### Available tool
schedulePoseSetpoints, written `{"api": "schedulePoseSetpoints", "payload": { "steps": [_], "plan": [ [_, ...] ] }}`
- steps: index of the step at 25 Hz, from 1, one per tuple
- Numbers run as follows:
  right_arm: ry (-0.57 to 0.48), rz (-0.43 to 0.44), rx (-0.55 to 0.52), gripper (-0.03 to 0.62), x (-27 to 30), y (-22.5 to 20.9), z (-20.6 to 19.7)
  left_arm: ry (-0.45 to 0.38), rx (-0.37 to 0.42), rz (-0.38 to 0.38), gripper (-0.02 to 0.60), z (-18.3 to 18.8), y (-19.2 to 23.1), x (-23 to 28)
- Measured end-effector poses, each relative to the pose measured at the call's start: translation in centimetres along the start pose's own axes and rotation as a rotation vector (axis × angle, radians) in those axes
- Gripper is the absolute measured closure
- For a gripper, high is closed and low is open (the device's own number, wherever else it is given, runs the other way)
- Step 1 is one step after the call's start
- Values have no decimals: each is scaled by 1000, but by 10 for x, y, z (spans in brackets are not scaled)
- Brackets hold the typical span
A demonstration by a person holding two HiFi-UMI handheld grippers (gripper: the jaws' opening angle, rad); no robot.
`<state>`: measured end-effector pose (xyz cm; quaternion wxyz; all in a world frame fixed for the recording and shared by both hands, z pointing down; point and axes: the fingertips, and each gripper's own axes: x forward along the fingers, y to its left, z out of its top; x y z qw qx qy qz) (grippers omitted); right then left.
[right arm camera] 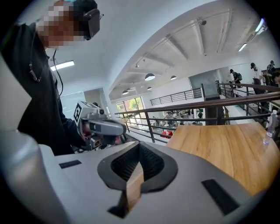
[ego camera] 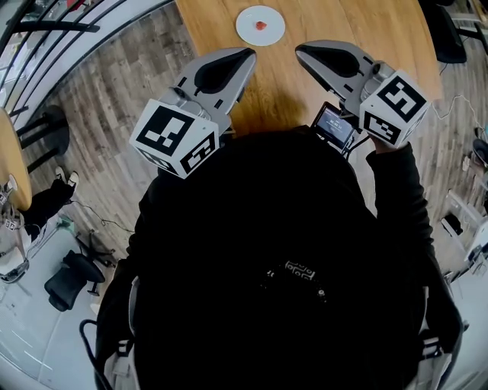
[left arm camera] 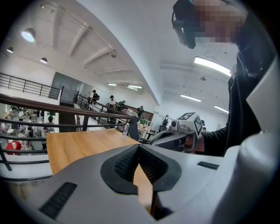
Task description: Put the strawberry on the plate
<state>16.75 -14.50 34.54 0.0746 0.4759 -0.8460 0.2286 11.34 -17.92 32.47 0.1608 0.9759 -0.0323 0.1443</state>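
Note:
A small red strawberry [ego camera: 261,25] lies in the middle of a white round plate [ego camera: 248,27] at the far part of the wooden table [ego camera: 358,23]. Both grippers hang near the person's chest, short of the plate, with their tips pointing toward it. My left gripper [ego camera: 248,53] is shut with nothing between its jaws; its own view shows the tips meeting [left arm camera: 139,146]. My right gripper [ego camera: 300,49] is shut and empty too, tips together [right arm camera: 139,144]. Each gripper appears in the other's view: the right one [left arm camera: 151,140], the left one [right arm camera: 122,129].
A clear water bottle [right arm camera: 269,127] stands near the table's far edge. A black chair [ego camera: 446,34] sits at the table's right side. A metal railing [right arm camera: 183,109] runs past the table, with wood flooring [ego camera: 114,84] to the left. A small screen [ego camera: 334,126] is fixed on the right gripper.

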Motion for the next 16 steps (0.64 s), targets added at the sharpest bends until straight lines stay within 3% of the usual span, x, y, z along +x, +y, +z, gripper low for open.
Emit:
{"api": "schedulePoseSetpoints", "payload": {
  "steps": [6, 9, 11, 16],
  "plan": [
    [24, 29, 32, 576, 2, -2, -10, 52, -41, 36, 575, -17, 6, -4],
    [61, 58, 5, 576, 20, 1, -10, 117, -112, 45, 575, -39, 13, -7],
    [92, 64, -15, 576, 29, 0, -9, 95, -148, 80, 575, -39, 17, -10],
    [114, 71, 11, 576, 39, -4, -3, 60, -130, 129, 575, -31, 21, -18]
  ]
}}
